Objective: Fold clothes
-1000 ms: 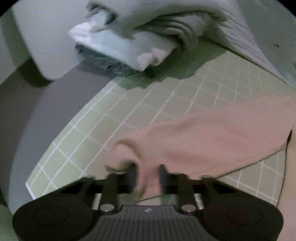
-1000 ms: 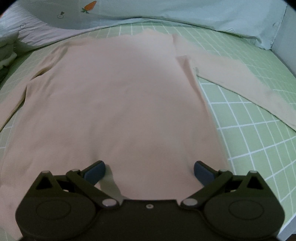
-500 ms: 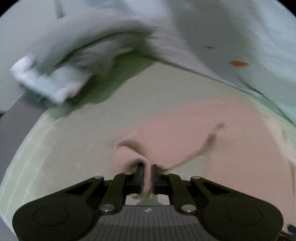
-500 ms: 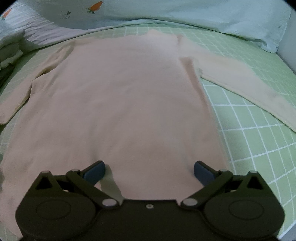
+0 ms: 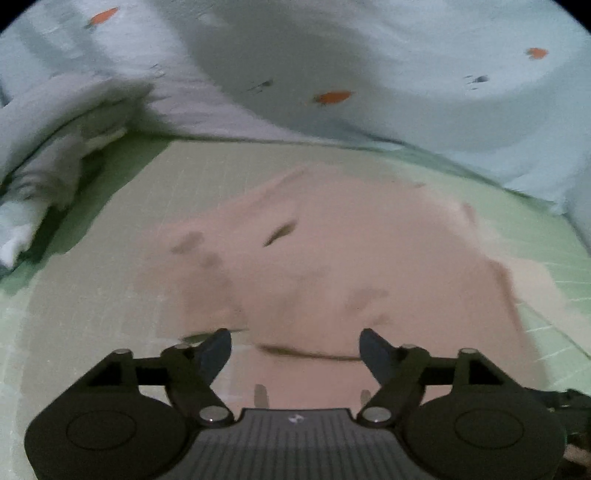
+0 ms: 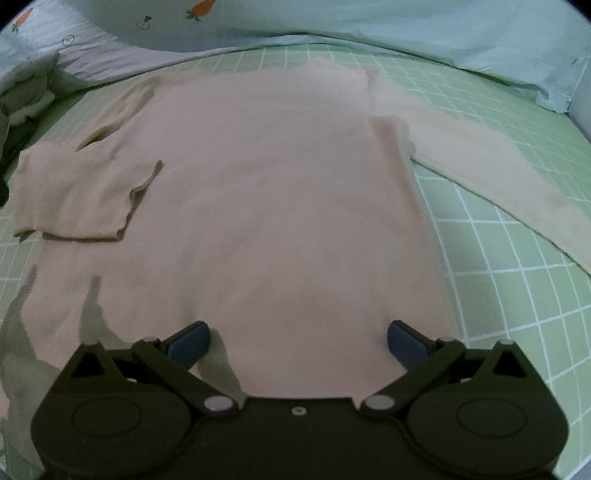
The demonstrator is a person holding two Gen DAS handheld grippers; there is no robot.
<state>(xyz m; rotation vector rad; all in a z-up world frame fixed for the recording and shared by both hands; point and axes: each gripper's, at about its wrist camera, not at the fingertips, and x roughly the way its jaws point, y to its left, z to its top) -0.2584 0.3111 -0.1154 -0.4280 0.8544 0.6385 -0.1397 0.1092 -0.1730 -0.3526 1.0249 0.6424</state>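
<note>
**Left sleeve folded in, both grippers free above the sweater**

Left wrist view: The picture is blurred. The left gripper [image 5: 295, 341] hangs over the peach sweater [image 5: 332, 266], which lies flat on the green checked sheet [image 5: 92, 295]. Its jaws have just been opening and now stand wide; the cloth shows below and between the fingers, but the pads do not press on it. A dark crease or edge of the knit runs across the gap between the fingertips. Behind the sweater lies a pale blue quilt with carrot prints [image 5: 369, 74], and a heap of grey and white clothes [image 5: 48, 155] sits at the far left.

Right wrist view: The right gripper [image 6: 297, 341] hovers above the sweater's [image 6: 277, 203] lower hem with its jaws spread wide and nothing clamped. The body of the garment lies flat, neck toward the quilt [image 6: 406, 29]. The left sleeve [image 6: 81, 195] is doubled over onto the body, its cuff end resting on the chest area. The right sleeve [image 6: 498, 181] stretches out to the side on the sheet [image 6: 517, 314]. The gripper's shadow falls on the hem.
</note>
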